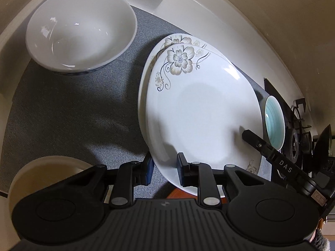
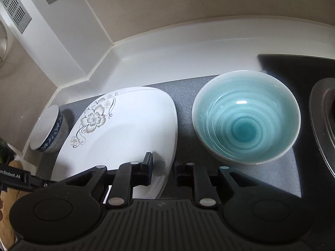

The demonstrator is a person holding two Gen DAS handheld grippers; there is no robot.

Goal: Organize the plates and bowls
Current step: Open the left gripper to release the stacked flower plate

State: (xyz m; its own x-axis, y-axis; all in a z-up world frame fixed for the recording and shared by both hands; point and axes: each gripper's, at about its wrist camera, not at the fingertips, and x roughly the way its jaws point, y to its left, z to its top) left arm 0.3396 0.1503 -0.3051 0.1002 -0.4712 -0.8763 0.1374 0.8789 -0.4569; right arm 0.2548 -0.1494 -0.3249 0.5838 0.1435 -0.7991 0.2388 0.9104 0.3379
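Left wrist view: my left gripper [image 1: 164, 166] and right gripper [image 2: 163, 168] both straddle the top floral plate [image 1: 201, 113], stacked; bowls remain.

2 white floral plates: the upper plate [image 1: 201, 113] lies stacked on the lower plate [image 1: 146, 77], slightly offset so the lower rim and its flower show at the far left edge. Both rest flat on the grey mat [image 1: 73, 108]. A white bowl [image 1: 81, 29] stands upright, empty, left of the stack. A teal-glazed bowl [image 2: 247, 117] with spiral rings stands upright, empty, just right of the stack.
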